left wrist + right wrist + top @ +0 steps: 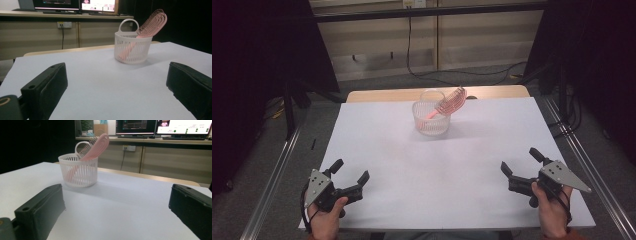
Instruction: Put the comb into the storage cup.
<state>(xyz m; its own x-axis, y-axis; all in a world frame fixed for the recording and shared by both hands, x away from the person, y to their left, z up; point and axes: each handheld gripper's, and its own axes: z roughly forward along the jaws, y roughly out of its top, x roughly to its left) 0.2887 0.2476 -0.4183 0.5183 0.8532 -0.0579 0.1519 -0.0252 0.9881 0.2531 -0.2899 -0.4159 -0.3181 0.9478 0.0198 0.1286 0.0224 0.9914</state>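
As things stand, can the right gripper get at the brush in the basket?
Probably yes: the right gripper is open, bare table lies between, and the brush head sticks up out of the basket.

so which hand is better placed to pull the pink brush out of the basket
Right, marginally. The brush leans out of the basket toward the table's right, so its head faces the right tool. The left tool rests equally far back; both are open.
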